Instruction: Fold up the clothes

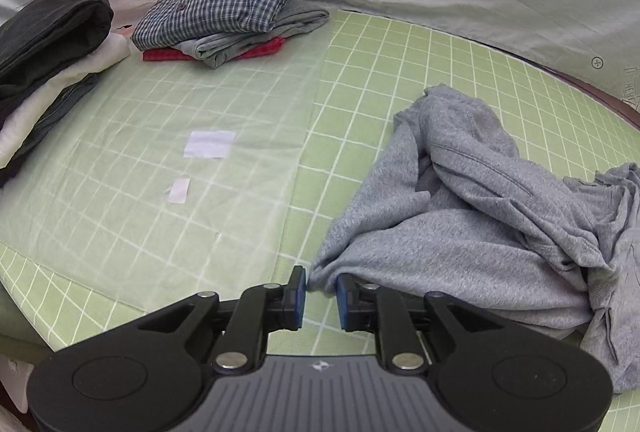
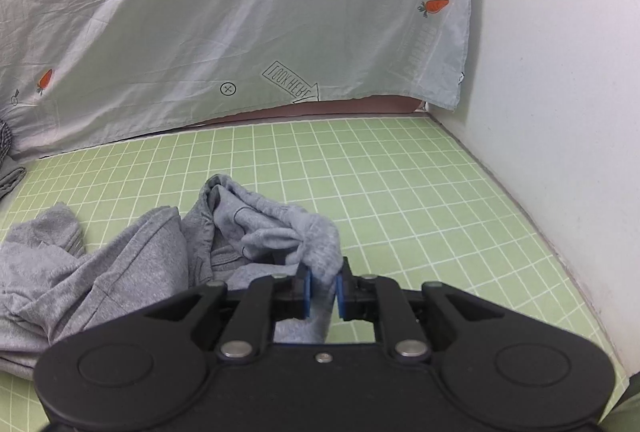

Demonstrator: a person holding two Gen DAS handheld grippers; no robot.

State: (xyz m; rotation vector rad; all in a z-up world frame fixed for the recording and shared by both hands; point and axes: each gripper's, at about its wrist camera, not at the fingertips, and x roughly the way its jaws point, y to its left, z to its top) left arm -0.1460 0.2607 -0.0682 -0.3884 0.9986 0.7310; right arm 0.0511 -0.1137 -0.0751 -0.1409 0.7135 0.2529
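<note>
Both claws sit at the crumpled grey sweatshirt [image 1: 480, 232] on the green checked sheet [image 1: 380, 72] — left gripper [image 1: 322, 292] narrowly parted, a corner just between its pads. Right gripper [image 2: 323, 292] pinches a bunched fold at the sweatshirt's opposite end — folded stacks [image 1: 228, 16] lie well beyond it.

The dark folded pile [image 1: 44, 44] was cut off at the left edge; the grey garment [image 1: 500, 232] was cropped at the right.
</note>
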